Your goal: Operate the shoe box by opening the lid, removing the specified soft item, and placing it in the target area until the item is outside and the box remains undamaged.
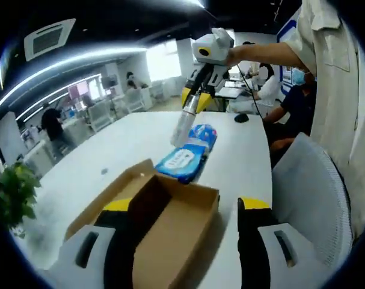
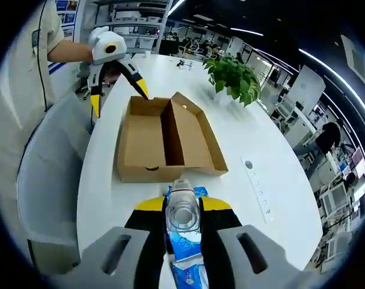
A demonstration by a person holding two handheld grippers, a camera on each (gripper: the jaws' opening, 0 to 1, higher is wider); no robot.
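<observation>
Office desks, chairs and ceiling lights ring a long white surface (image 2: 272,156) where the shoe box (image 2: 164,141) sits open, a plain brown cardboard carton with its lid folded back flat beside the tray, both halves bare inside. In the left gripper view the box (image 1: 170,223) lies just ahead of the left hand-held gripper (image 1: 185,241), whose yellow-tipped jaws stand spread wide, one on each side of the carton's near end, without gripping it. The soft item, a blue and white plastic pack (image 1: 187,153) with printed lettering, is outside the box, hanging tilted over the surface just beyond the carton's far edge. The right hand-held gripper (image 1: 185,123) pinches its upper end from above. In the right gripper view the same pack (image 2: 185,238) shows glossy and crinkled between the closed jaws of the right hand-held gripper (image 2: 183,226), with a clear rounded part at its front. A potted plant (image 2: 233,75) stands past the box, and a white power strip (image 2: 257,186) lies to one side.
</observation>
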